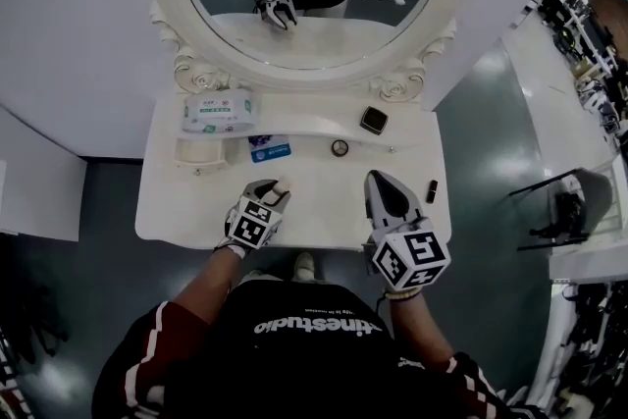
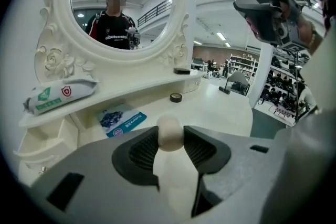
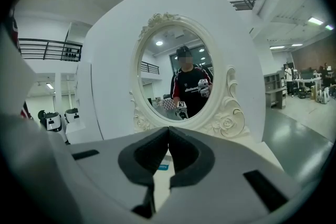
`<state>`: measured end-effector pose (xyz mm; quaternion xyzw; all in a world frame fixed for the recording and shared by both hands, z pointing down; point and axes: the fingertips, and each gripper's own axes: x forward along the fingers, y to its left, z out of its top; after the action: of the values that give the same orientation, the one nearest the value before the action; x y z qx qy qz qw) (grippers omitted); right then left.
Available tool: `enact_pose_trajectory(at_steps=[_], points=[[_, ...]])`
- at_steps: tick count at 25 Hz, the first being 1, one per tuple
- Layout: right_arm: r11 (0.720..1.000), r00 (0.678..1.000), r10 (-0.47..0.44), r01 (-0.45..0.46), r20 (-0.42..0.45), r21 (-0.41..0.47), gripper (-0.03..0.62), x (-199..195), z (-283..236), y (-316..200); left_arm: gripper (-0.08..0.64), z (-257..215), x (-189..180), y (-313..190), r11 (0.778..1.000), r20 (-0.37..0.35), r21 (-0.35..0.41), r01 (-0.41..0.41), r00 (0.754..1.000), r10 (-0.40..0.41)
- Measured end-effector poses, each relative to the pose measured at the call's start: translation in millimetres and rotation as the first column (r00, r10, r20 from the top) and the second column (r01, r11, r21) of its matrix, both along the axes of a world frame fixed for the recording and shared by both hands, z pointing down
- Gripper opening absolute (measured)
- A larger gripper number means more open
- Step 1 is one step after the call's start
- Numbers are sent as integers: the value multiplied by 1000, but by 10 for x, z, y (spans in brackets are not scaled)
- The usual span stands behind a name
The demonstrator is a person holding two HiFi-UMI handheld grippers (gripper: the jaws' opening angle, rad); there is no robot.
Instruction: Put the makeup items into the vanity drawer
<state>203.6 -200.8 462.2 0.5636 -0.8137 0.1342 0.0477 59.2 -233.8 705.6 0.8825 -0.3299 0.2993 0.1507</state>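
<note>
Left claw (image 1: 276, 188), in the head view, sat low over the desk (image 1: 324, 216) with a cream sponge (image 1: 282, 183) at its tips, and the right claw (image 1: 377, 178) hovered just beside it. A dark tube (image 1: 431, 191), round tin (image 1: 340, 148), black compact (image 1: 373, 120) and blue packet (image 1: 269, 151) lay out on top. No open drawer showed, so the task looked barely begun.

In the left gripper view, both pads (image 2: 139, 152) pressed the sponge's sides.

In the right gripper view, the jaws met with nothing between them, facing the mirror (image 3: 176, 73).
</note>
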Motion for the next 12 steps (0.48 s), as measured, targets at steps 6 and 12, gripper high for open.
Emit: enact_pose_trajectory(at_steps=[6,12], points=[[1000,1000,-1,2,-2,21,-8,-185,-134,-4,153,-318,-167,2,999,-25,44,-1,1000,2],[999,1000,-10,10,-2,39,-8,-394,-270,-8,153,-511,-365,54,998,-33,65,-7,999,9]])
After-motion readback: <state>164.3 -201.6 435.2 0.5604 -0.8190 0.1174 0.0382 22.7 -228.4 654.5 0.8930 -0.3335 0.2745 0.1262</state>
